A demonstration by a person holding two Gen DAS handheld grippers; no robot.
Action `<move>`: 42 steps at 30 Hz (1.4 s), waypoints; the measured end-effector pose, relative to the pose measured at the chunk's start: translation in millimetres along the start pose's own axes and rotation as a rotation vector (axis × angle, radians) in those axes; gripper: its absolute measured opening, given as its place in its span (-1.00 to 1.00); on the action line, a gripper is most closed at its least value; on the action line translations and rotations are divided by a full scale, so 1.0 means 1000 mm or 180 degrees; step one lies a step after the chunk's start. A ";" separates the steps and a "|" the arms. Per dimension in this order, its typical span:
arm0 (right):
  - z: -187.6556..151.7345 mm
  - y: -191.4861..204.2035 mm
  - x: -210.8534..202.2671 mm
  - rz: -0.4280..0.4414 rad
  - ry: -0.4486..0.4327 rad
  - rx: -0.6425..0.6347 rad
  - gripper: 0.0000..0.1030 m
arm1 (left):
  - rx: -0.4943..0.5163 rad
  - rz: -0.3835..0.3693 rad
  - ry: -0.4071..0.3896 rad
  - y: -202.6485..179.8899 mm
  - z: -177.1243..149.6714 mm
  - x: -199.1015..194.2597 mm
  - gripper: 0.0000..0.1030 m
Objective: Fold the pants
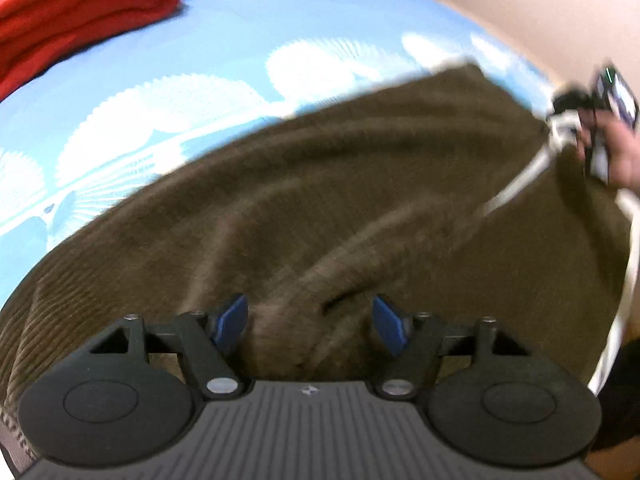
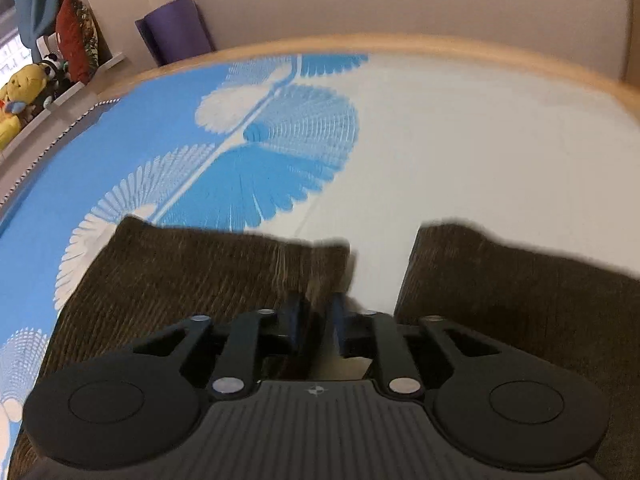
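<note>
Brown corduroy pants (image 1: 340, 200) lie rumpled on a blue and white patterned bed sheet (image 1: 160, 80). My left gripper (image 1: 310, 320) is open just above the brown cloth, which bunches up between its blue pads (image 1: 232, 320). In the right wrist view two pant leg ends (image 2: 192, 272) lie flat with a gap between them. My right gripper (image 2: 314, 316) is shut on the inner edge of the left leg's cloth. The right gripper also shows in the left wrist view (image 1: 580, 120), at the far right by the white lining edge (image 1: 520, 184).
A folded red garment (image 1: 80, 12) lies at the bed's far left corner. A wooden bed edge (image 2: 400, 46) runs along the far side. A purple rolled mat (image 2: 176, 32) and stuffed toys (image 2: 24, 96) stand beyond the bed by the wall.
</note>
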State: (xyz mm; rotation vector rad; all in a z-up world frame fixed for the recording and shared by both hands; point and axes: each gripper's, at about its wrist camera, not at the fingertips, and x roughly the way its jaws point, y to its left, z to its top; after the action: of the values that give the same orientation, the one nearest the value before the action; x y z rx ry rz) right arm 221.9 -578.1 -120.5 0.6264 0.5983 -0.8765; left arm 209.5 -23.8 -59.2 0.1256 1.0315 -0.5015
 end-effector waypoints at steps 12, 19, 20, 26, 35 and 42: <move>-0.002 0.062 -0.169 0.1679 -0.0253 -0.0924 -0.12 | -0.1684 0.1538 -0.0254 0.175 -0.065 -0.067 0.47; -0.066 0.045 -0.251 0.2300 0.0008 -0.1684 -0.07 | -0.2241 0.1295 -0.0252 0.233 -0.111 -0.062 0.60; -0.078 0.038 -0.257 0.2306 -0.0006 -0.1777 -0.07 | -0.2250 0.1241 -0.0246 0.235 -0.113 -0.057 0.60; -0.110 0.037 -0.272 0.2007 -0.0069 -0.2253 -0.07 | -0.2127 0.1114 -0.0356 0.229 -0.124 -0.041 0.13; -0.111 0.041 -0.262 0.1934 -0.0013 -0.2131 -0.07 | -0.1824 0.1613 -0.0738 0.207 -0.101 -0.082 -0.40; -0.097 0.033 -0.266 0.1979 -0.0063 -0.2094 -0.07 | -0.2411 0.1665 -0.0411 0.208 -0.122 -0.128 0.09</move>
State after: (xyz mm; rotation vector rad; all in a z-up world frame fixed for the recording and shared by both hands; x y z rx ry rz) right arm 94.3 -358.1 8.6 0.1729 0.5829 -0.0776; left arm 154.5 242.9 -41.4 -0.3039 0.9552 0.3649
